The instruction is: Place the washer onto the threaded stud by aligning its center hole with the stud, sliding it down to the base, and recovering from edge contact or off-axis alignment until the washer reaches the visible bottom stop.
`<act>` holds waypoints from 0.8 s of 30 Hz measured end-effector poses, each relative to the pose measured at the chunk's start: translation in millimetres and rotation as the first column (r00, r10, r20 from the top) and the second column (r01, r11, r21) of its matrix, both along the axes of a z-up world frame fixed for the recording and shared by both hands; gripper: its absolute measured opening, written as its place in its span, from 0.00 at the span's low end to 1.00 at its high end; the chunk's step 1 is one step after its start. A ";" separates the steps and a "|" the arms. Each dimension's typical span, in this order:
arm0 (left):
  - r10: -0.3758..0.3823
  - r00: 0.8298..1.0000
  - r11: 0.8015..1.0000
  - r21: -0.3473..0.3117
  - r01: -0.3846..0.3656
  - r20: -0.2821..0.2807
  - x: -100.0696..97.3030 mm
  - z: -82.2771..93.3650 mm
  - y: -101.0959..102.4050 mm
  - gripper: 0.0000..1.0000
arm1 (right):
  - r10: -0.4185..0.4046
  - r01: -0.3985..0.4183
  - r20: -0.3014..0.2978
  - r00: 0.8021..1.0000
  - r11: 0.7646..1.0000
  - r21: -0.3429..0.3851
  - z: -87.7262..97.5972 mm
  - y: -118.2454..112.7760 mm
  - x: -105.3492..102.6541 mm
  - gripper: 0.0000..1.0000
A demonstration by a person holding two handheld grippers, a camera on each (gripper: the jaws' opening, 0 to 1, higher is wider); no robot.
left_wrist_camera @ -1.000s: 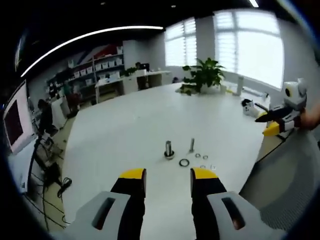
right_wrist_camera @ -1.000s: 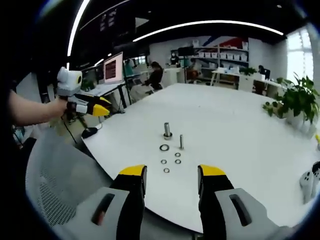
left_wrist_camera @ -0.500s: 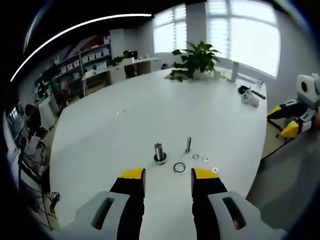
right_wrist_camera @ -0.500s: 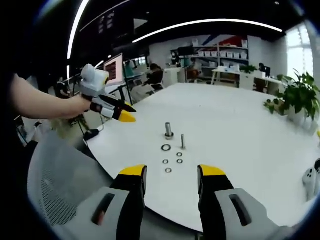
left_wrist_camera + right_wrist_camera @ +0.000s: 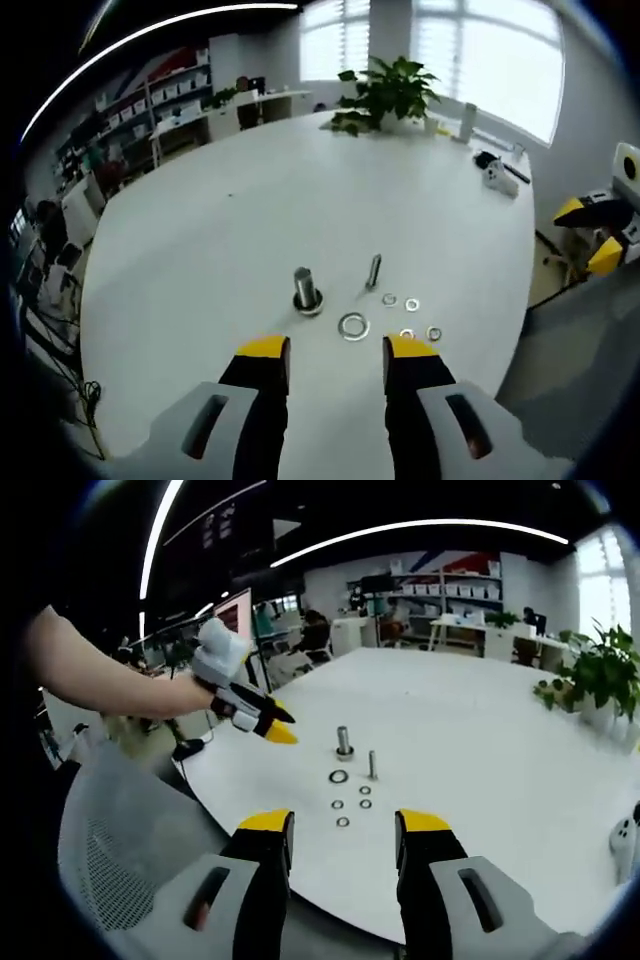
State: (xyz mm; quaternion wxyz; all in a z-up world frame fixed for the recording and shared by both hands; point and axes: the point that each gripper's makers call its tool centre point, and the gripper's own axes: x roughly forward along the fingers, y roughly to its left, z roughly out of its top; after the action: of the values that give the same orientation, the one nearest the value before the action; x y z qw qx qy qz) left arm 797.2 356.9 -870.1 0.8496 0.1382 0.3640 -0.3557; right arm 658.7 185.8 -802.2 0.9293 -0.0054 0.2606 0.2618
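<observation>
A thick metal stud [image 5: 306, 290] stands upright on the white table [image 5: 200, 250], with a thinner stud [image 5: 373, 270] to its right. A large washer [image 5: 353, 326] lies flat just in front of them, and several small washers [image 5: 412, 304] lie beside it. My left gripper [image 5: 336, 355] is open and empty, a short way before the large washer. In the right gripper view the thick stud [image 5: 344, 742], thin stud [image 5: 372, 764] and large washer [image 5: 339, 776] sit mid-table. The left gripper [image 5: 281, 725] hovers left of them. My right gripper [image 5: 345, 830] is open and empty, off the table edge [image 5: 590, 235].
A grey mesh chair back [image 5: 110, 850] is close at the lower left of the right gripper view. A potted plant [image 5: 385, 95] and small items [image 5: 495, 175] stand at the table's far side. Desks, shelves and monitors [image 5: 228, 615] fill the room behind.
The left gripper has come in over the table edge toward the studs and washers, which now look nearer in its view. The right gripper has barely moved.
</observation>
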 end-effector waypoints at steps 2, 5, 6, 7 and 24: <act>-0.003 1.000 1.000 0.001 0.003 -0.008 1.2 -2.1 -1.0 0.36 | 0.002 -0.002 0.000 1.000 1.000 0.001 0.2 0.7 0.1 0.43; 0.017 1.000 1.000 -0.005 -0.017 -0.015 4.7 -1.4 -1.8 0.37 | 0.015 -0.015 -0.002 1.000 1.000 0.000 -0.2 2.8 -0.4 0.43; 0.024 1.000 1.000 -0.008 -0.024 -0.018 4.7 -1.4 -2.6 0.37 | 0.017 -0.017 -0.003 1.000 1.000 0.001 -0.4 3.1 -0.5 0.42; 0.028 0.999 1.000 -0.011 -0.028 -0.025 4.3 -2.3 -3.9 0.37 | 0.020 -0.020 -0.005 1.000 1.000 0.003 -0.6 3.6 -0.6 0.42; 0.011 0.996 1.000 0.012 -0.010 -0.094 20.5 -34.0 -8.9 0.36 | -0.016 0.016 0.027 1.000 1.000 0.019 5.6 -2.9 3.0 0.42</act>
State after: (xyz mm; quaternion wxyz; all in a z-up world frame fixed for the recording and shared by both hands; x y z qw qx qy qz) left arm 817.7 348.0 -904.0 0.8326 0.1243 0.4064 -0.3551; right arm 661.8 182.9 -796.6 0.9348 0.0019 0.2456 0.2568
